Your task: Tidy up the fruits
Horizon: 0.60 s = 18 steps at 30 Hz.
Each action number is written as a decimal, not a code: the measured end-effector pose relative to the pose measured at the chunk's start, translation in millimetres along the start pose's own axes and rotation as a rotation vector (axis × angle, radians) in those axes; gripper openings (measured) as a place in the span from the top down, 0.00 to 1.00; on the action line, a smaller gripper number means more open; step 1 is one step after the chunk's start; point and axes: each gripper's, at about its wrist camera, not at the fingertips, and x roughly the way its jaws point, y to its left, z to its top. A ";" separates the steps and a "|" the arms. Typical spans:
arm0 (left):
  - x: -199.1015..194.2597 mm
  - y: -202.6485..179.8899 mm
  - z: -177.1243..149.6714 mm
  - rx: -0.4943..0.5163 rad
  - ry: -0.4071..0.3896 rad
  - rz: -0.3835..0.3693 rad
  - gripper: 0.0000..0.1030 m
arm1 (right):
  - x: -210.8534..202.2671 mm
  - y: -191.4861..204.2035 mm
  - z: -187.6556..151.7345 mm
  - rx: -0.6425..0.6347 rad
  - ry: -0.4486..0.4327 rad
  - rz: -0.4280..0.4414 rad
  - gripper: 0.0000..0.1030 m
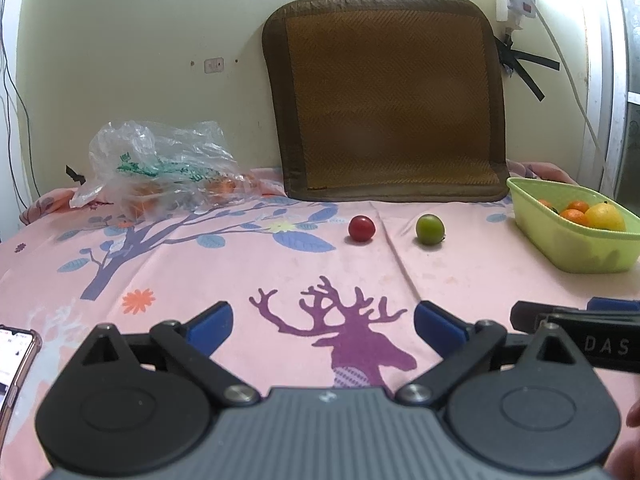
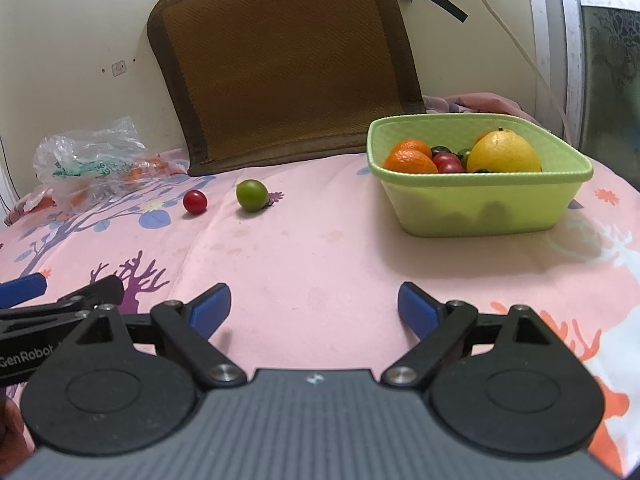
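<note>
Both tongs hover low over the tabletop, which is covered by a pink cloth [image 1: 200, 280] printed with a deer and trees. The left tongs [image 1: 323, 322] stand wide apart with nothing between the blue pads, and the right tongs [image 2: 314, 307] are spread the same way, also empty. Two loose fruits lie on the cloth ahead: a small red fruit [image 1: 361, 228] and a green fruit [image 1: 430, 229], near each other but not touching. To their right sits a green tub [image 2: 476, 208] holding oranges [image 2: 410, 158], a large yellow fruit [image 2: 504, 152] and a few small red and dark ones (partly hidden behind the others). A crumpled plastic bag [image 1: 160, 160] lies at the far left, a brown mat [image 1: 384, 96] leans against the wall, and a phone [image 1: 14, 364] shows at the left wrist view's edge.
</note>
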 end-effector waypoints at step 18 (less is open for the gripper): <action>5.9 5.8 2.5 -0.025 0.016 -0.016 0.00 | -1.1 -1.0 0.2 0.030 -0.011 0.009 0.10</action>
